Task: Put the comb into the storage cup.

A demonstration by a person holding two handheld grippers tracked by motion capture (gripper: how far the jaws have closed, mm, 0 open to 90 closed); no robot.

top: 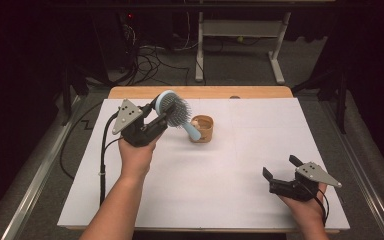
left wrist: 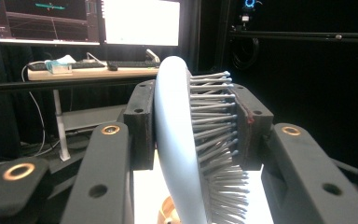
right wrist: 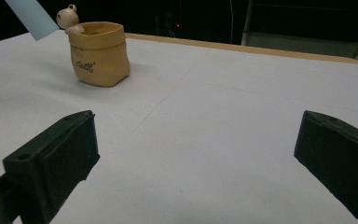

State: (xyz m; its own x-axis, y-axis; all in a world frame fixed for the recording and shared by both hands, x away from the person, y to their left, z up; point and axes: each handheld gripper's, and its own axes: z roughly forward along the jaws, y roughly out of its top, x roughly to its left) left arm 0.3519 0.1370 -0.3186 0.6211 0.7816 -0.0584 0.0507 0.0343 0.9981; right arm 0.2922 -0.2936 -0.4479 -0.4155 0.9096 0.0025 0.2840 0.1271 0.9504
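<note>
Hairbrush point(top: 174, 111) sits clamped in the left hand-held gripper point(top: 161, 116); right hand-held gripper point(top: 280, 168) gapes wide, empty.

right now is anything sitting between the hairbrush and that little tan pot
Nothing visible does. The left gripper is shut on the hairbrush, whose handle tip hangs right at the tan pot. The white table around the pot is bare, and the right gripper rests open far off at the near right.
</note>
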